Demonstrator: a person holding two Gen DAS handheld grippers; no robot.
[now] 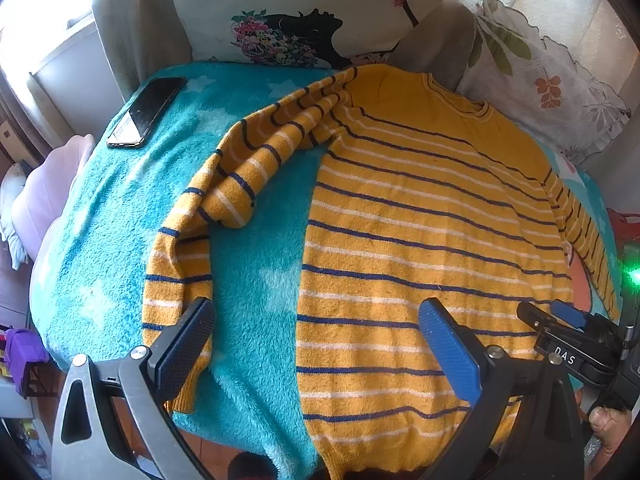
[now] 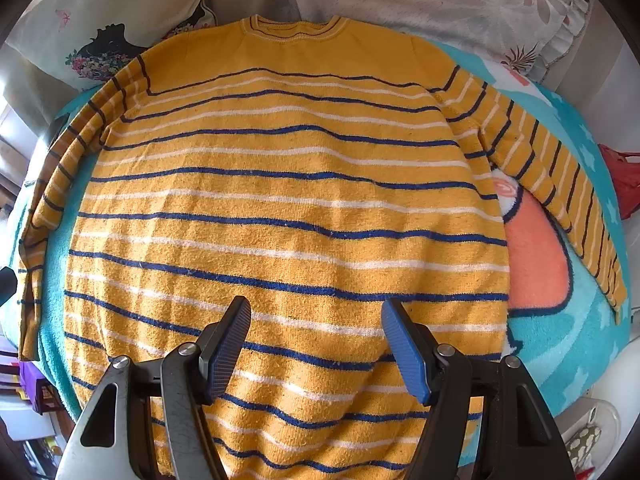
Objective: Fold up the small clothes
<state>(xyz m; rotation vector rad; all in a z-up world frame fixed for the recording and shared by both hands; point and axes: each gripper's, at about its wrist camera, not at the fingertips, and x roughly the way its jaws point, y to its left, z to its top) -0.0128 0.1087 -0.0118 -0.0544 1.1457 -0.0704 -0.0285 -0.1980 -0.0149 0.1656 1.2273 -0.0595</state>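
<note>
A yellow sweater (image 1: 420, 220) (image 2: 280, 200) with navy and white stripes lies face up on a teal fleece blanket (image 1: 248, 280), collar at the far side. Its left sleeve (image 1: 236, 176) is bunched and bends down toward the near edge. The right sleeve (image 2: 560, 176) lies straight and slants out to the right. My left gripper (image 1: 320, 340) is open above the gap between the left cuff and the hem, holding nothing. My right gripper (image 2: 316, 344) is open over the lower part of the body, also holding nothing. It shows in the left wrist view too, as the right gripper (image 1: 548, 314) near the hem's right end.
A black phone (image 1: 146, 112) lies on the blanket's far left corner. Printed pillows (image 1: 320, 12) (image 2: 460, 4) stand against the back behind the collar. A red object (image 2: 624, 176) sits off the right edge. The blanket drops away at the left and near sides.
</note>
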